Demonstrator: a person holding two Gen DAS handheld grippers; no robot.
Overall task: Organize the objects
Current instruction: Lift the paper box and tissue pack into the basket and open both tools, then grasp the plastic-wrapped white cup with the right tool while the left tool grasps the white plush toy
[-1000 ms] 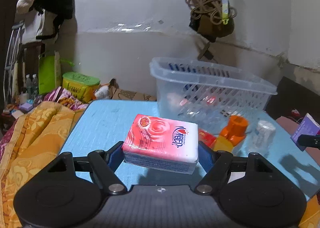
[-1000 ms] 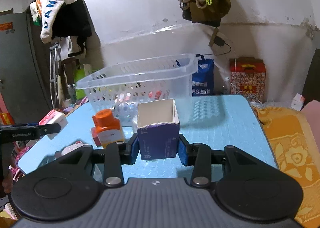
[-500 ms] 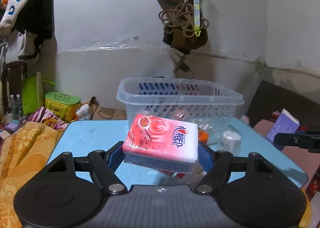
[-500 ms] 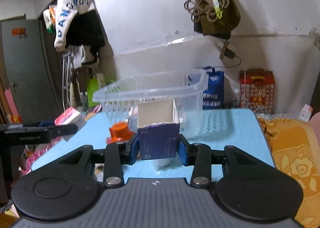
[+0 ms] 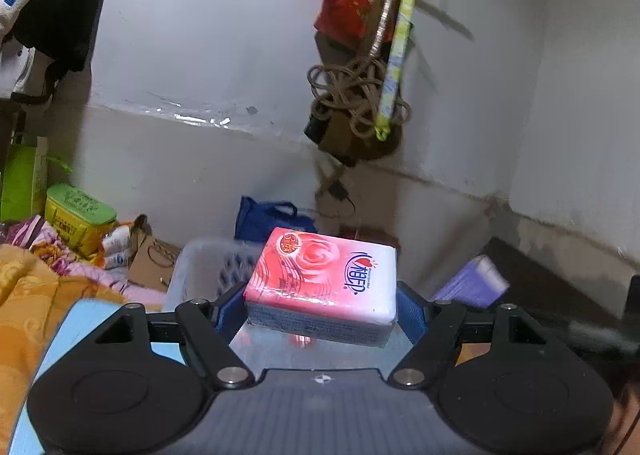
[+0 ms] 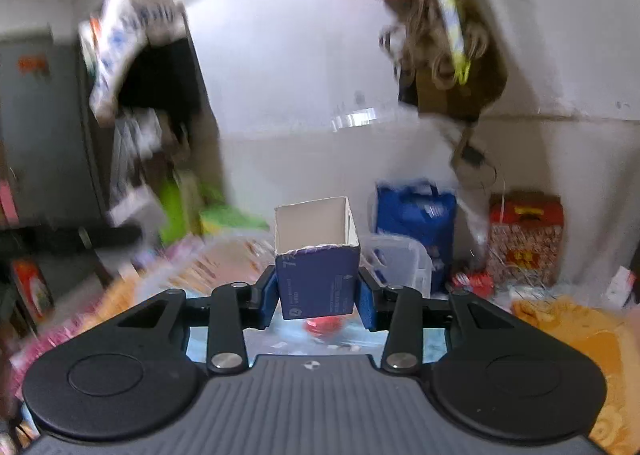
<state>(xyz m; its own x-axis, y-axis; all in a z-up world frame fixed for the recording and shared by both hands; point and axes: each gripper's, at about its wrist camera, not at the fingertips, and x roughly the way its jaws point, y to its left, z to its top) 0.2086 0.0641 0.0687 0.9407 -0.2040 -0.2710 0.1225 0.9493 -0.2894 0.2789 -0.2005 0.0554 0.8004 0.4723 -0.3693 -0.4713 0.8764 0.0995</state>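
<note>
My left tool (image 5: 320,305) grips the pink rose-print tissue pack (image 5: 326,281) crosswise, clear plastic basket (image 5: 200,275) just below and ahead; right tool (image 6: 318,291) clamps the open-topped blue carton (image 6: 318,279).

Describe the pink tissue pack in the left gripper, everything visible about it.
The pink tissue pack is a soft rectangular brick in glossy plastic wrap, printed with a rose, music notes, a round red-and-gold sticker and a blue logo; its front side is paler with small print. It lies flat, slightly tilted, clamped at its two ends by the blue-padded fingers of the left gripper. It is held in the air above the clear plastic basket, touching nothing else.
</note>
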